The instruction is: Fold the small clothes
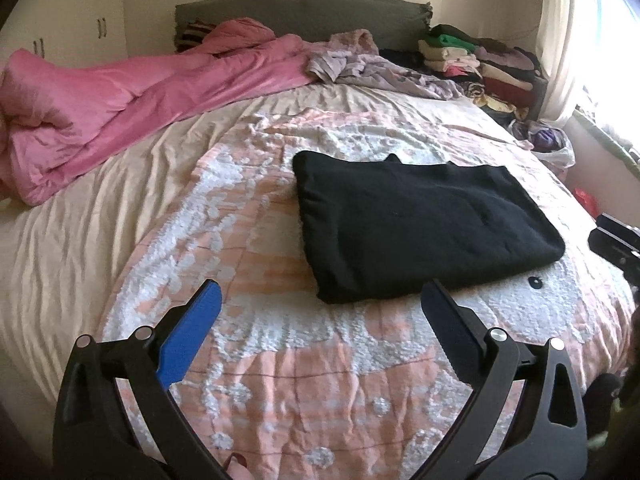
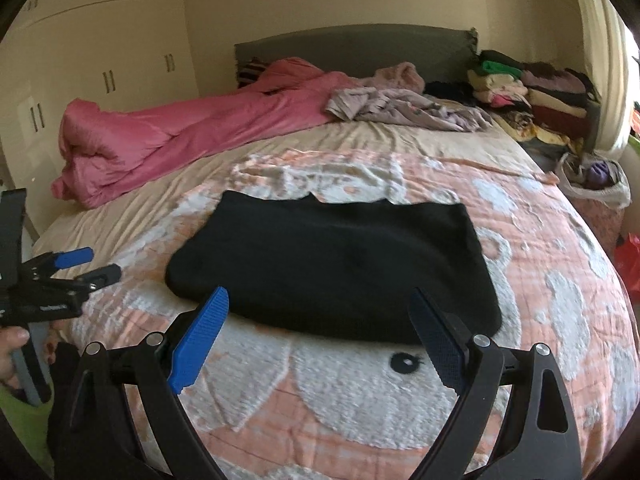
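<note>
Your left gripper (image 1: 320,292) hangs over the bed's near side with its jaws spread as wide as they go and nothing between them. Its 2 blue pads (image 1: 196,332) point at the blanket (image 1: 248,248), clear of the cloth. In the right wrist view you can see the same gripper (image 2: 96,264) off to the left, held in your hand (image 2: 10,354), with its tips apart above the blanket.

Your right gripper (image 2: 320,308) is also wide open and holds nothing. Its fingertips frame the near edge of the black garment (image 2: 332,264); whether they touch the fabric cannot be told, but no cloth sits between the pads.

The black garment (image 1: 420,224) lies folded into a flat rectangle in the middle of the bed, on the pink-and-white blanket, just beyond the printed eye (image 1: 534,282). A small corner of cloth pokes out along its far edge.

Toward the left edge of the bed a pink duvet (image 1: 120,116) is bunched up, running back to the headboard (image 1: 304,12). Crumpled lilac clothes (image 1: 360,64) lie by the headboard, and a stack (image 1: 480,64) of folded clothes fills the far right corner. A bag (image 2: 596,182) of cloth sits past the right edge.
</note>
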Tool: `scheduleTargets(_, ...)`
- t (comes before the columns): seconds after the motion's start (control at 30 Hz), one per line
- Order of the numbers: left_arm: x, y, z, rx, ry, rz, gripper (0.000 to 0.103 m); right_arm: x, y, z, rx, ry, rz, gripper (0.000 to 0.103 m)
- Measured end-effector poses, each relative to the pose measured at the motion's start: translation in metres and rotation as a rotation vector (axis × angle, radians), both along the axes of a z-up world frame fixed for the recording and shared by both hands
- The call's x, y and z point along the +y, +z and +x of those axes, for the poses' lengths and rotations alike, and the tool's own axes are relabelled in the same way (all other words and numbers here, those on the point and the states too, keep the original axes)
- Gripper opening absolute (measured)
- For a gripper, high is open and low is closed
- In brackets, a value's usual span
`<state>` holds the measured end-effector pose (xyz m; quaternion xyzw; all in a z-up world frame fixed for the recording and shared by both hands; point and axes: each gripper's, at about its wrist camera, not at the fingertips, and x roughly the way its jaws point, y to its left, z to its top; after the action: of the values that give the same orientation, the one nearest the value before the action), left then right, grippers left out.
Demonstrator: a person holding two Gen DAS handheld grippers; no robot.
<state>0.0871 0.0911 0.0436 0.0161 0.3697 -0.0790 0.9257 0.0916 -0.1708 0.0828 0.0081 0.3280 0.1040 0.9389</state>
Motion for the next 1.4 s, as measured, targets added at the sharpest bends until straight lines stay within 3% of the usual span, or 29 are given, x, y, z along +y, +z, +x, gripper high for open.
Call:
scheduleTargets(0.33,0.015,-0.005,0.015,0.009,0.055,0.006,0.094,0.044,0.023,0.018,-0.051,0.101,-0.014,0.091)
scheduleTargets(0.6,0.027,-0.007,0.036,0.008,0.097,0.021,0.094,0.066,0.018,0.040,-0.049,0.146,-0.028,0.091)
scheduleTargets(0.93,0.044,-0.013,0.071,0.017,0.149,0.018,0.094,0.080,-0.018,0.062,-0.005,0.173,-0.068,0.091)
scheduleTargets(1.4,0.038,-0.036,0.103,0.060,0.146,0.020,0.094,0.096,-0.076,0.081,0.086,0.193,-0.143,0.091)
